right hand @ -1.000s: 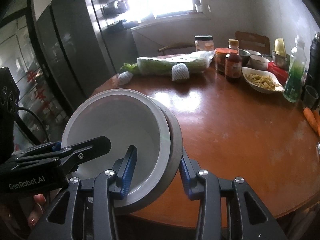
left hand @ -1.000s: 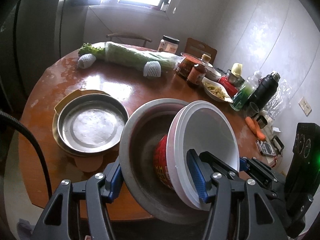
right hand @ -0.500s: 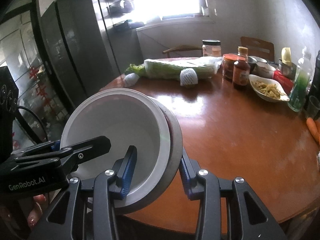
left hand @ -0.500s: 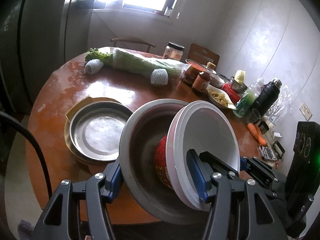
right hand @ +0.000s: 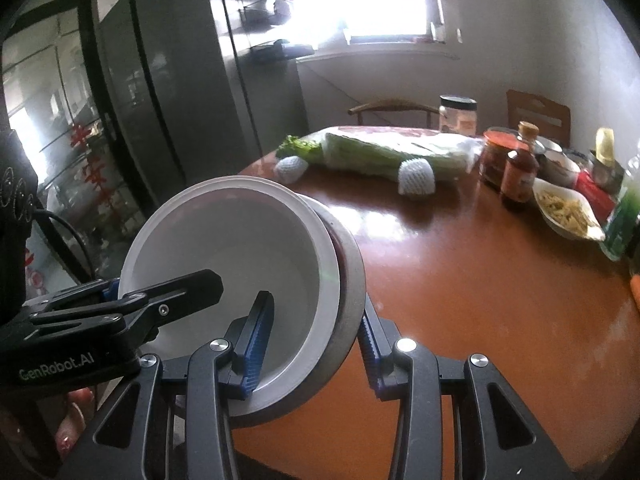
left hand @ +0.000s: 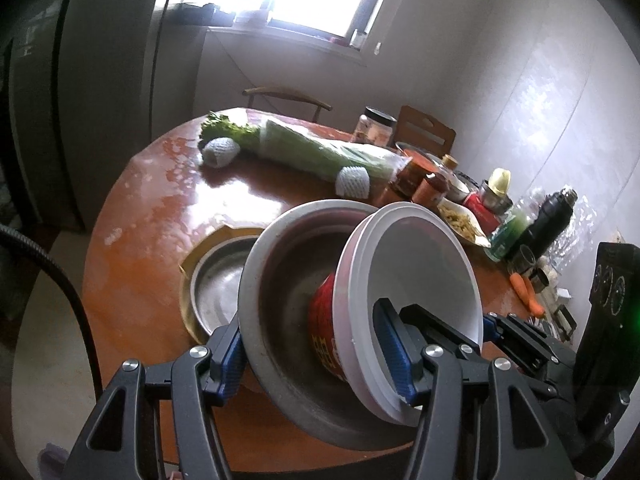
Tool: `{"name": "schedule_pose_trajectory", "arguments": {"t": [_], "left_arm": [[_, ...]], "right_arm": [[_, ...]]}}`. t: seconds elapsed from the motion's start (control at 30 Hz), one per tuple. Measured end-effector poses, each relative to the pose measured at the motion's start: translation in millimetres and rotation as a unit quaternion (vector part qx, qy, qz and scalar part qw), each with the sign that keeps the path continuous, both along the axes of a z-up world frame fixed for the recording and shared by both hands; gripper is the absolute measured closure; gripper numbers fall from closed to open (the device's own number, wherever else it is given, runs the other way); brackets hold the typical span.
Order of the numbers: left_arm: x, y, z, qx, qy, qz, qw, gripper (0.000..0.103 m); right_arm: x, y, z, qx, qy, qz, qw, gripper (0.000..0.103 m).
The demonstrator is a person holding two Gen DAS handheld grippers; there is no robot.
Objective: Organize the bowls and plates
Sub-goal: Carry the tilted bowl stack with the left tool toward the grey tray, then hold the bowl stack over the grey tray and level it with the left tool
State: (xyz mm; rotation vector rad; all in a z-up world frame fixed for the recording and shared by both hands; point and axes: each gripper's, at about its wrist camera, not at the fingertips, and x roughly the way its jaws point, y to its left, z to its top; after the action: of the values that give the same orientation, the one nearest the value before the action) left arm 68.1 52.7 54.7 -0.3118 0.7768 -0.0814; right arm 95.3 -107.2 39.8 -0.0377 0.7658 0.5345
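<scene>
Farther back from the round table (right hand: 460, 280), both grippers' fingers (left hand: 390, 354) (right hand: 256, 330) stay clamped on the tilted nested bowls (left hand: 304, 280).

- We see our left gripper (left hand: 316, 354) clamped on 2 nested vessels: a metal bowl (left hand: 280, 304) tilted on edge, with a red-sided white bowl (left hand: 416, 264) sitting inside it.
- 1 blue pad (left hand: 228, 360) presses the metal bowl's outer wall, the other blue pad (left hand: 394, 354) lies inside the white bowl.
- Our right gripper (left hand: 516, 336) reaches in from the right, touching the white bowl's rim.
- Behind the bowls, a metal plate (left hand: 216, 276) rests on a yellow tray (left hand: 188, 292) on the round wooden table (left hand: 136, 224).
- Farther back lie bagged greens (left hand: 320, 152), jars (left hand: 416, 176), a dish of food (left hand: 460, 222), a black flask (left hand: 548, 220) and carrots (left hand: 524, 286).
</scene>
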Motion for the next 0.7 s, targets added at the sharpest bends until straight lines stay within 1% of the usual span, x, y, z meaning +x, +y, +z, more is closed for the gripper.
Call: {"name": "schedule_pose_trajectory", "arguments": {"t": [0.3,0.7], "left_arm": [[15,28,3,0.007,-0.006,0.017,0.9998,0.044],[36,45,-26,-0.004,0.014,0.017,0.9998,0.044]], "right_arm": [[21,31,4,0.002,-0.005,0.018,1.0,0.061],[42,53,-18,-0.017,0.008,0.024,1.0,0.061]]}}
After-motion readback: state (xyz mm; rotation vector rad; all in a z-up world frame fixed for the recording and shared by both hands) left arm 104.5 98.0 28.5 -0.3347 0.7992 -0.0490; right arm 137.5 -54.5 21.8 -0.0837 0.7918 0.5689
